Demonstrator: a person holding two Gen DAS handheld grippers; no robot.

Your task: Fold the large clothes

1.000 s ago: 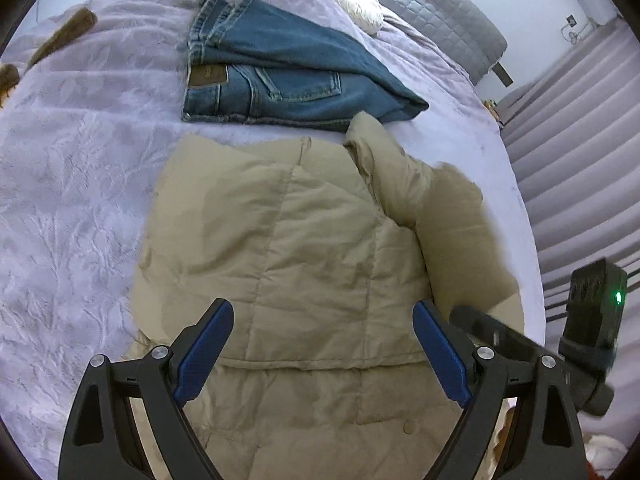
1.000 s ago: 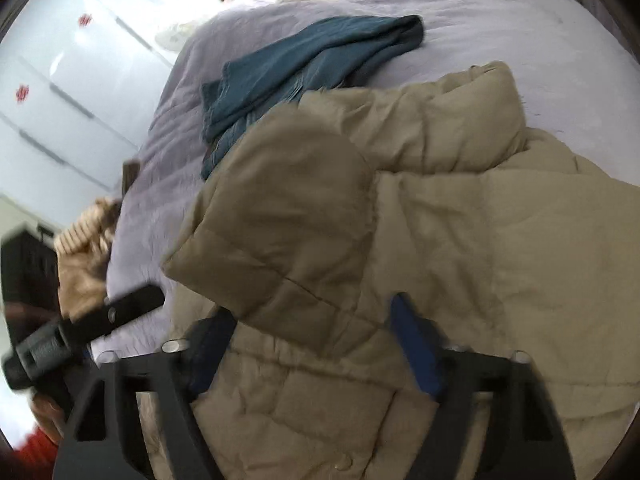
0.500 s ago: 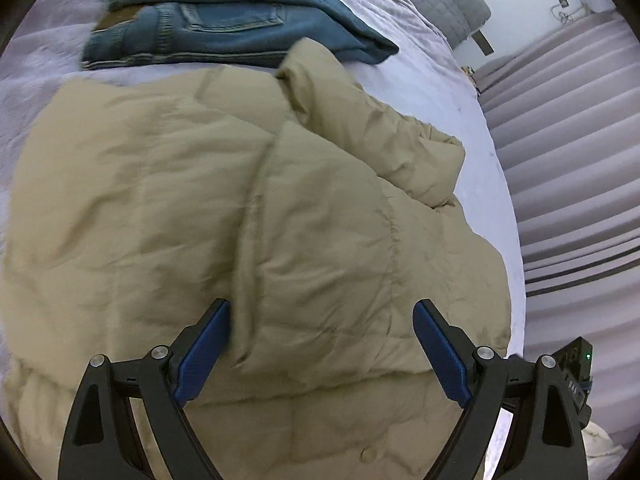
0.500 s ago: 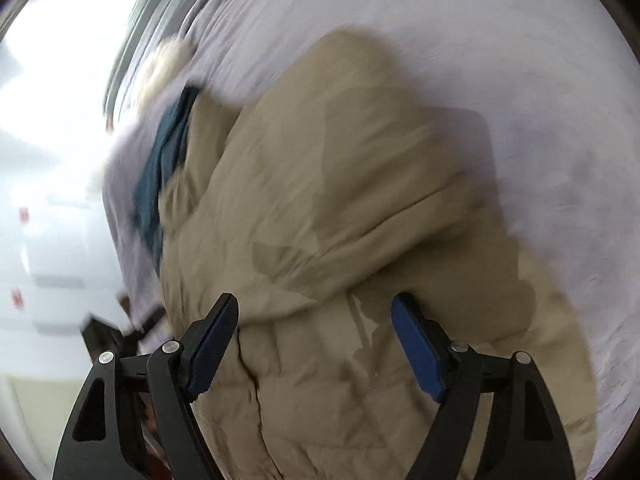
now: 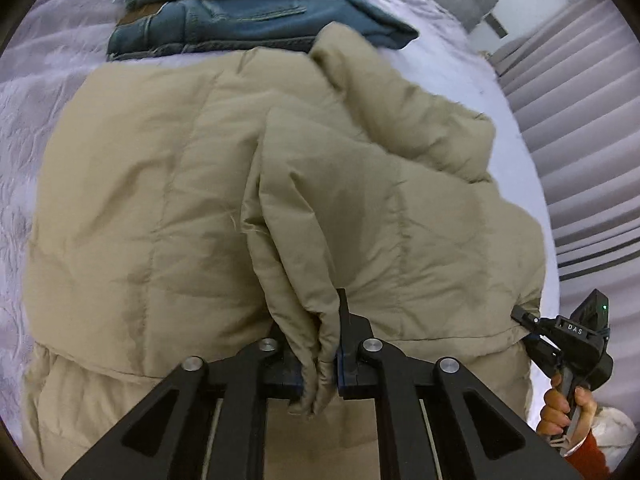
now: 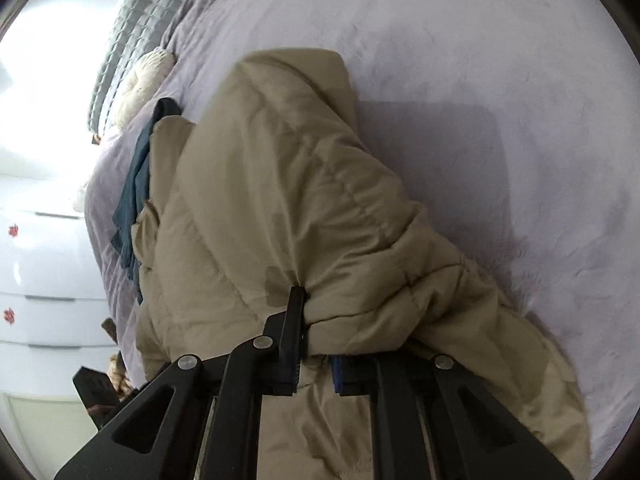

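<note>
A beige puffer jacket [image 5: 168, 184] lies spread on the lilac bed, with one side folded over its middle. My left gripper [image 5: 320, 364] is shut on the edge of that folded flap near the hem. My right gripper [image 6: 316, 364] is shut on a thick fold of the same jacket [image 6: 280, 200] at its right edge; it also shows in the left wrist view [image 5: 560, 332], held by a hand at the jacket's lower right corner.
Folded blue jeans [image 5: 240, 12] lie just beyond the jacket's far edge. A cream pillow [image 6: 144, 80] and grey quilted headboard [image 6: 132, 28] are at the head of the bed. Striped curtains [image 5: 580, 120] run along the right side. White drawers [image 6: 44, 280] stand left.
Both grippers were open half a second ago and have closed on the jacket. The left pinched the folded flap's edge; the right pinched the right-side fold.
</note>
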